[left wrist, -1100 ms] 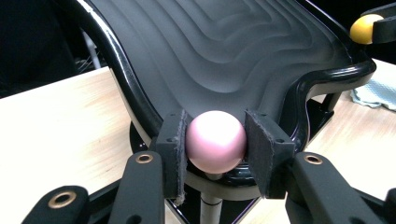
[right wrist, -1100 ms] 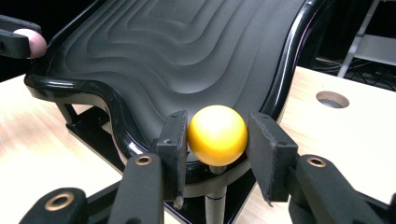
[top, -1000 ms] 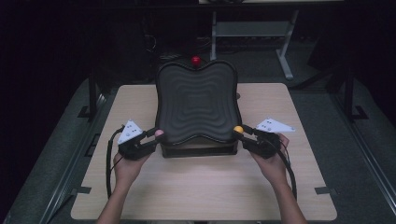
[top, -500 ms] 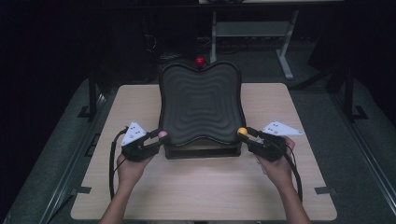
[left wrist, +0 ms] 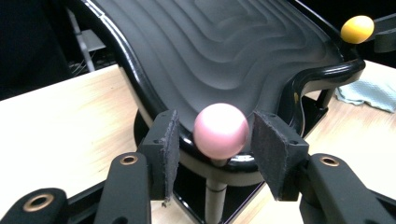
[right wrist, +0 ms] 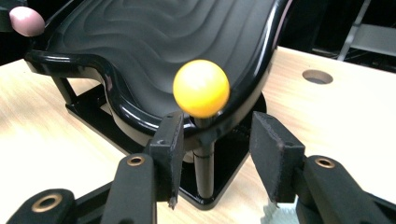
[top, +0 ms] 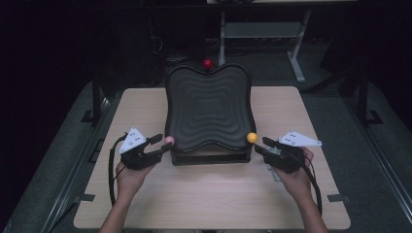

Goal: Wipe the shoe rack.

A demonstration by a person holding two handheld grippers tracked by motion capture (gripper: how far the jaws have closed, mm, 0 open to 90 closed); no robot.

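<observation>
Two claws: both let go within the last half second, jaws spreading off the knobs they were pinching.
Worktop (top: 209,194): pale wood, carrying the tilting board straight ahead of both claws.
Tilting board (top: 209,109): black rippled tray on a dark base, lying between the two claws.
Left claw (left wrist: 212,140): pads apart, pink knob (left wrist: 221,130) between them but untouched, gaps on either side.
Right claw (right wrist: 217,140): pads apart, drawn slightly back; orange knob (right wrist: 201,87) sits just above and ahead, its stem between the pads.
Meaning: likely the tilting is finished, or a re-grip is coming.
</observation>
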